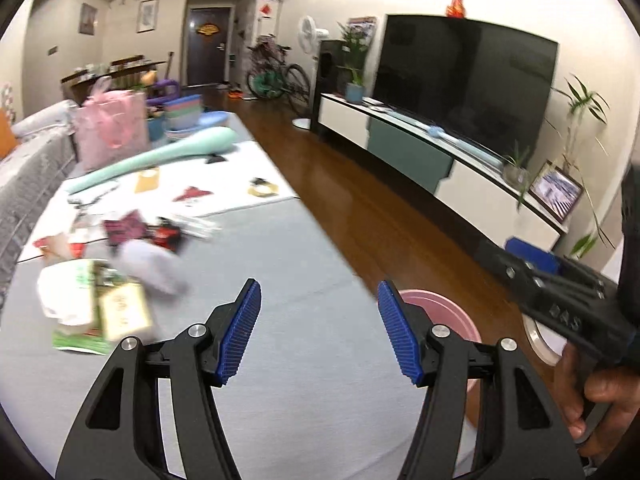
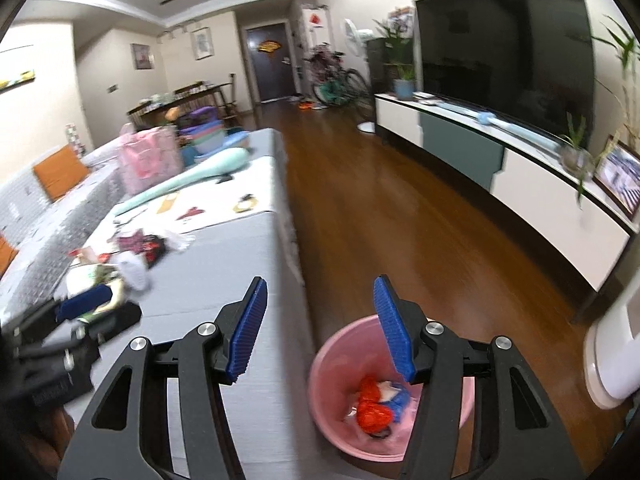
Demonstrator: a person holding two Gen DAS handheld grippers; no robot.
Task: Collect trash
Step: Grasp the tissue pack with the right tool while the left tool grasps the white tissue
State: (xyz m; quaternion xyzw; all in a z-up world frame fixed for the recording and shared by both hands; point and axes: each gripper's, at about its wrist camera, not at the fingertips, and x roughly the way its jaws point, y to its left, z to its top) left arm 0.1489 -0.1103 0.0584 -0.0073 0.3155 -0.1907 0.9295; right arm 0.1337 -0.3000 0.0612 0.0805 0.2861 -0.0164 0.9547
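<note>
**Q:** Between the blue pads of each tool, is anything held?

**A:** No. The left tool point(image 1: 319, 330) and the right tool point(image 2: 320, 326) both stand apart and empty.

**Q:** How far along is the job?

**A:** Partly done, I judge. The pink bin point(image 2: 394, 390) on the floor, just below the right tool, already holds red and blue wrappers point(image 2: 374, 406). A pile of litter point(image 1: 116, 276) remains on the grey worktop point(image 1: 280, 280), ahead and left of the left tool, well apart from the bin.
</note>
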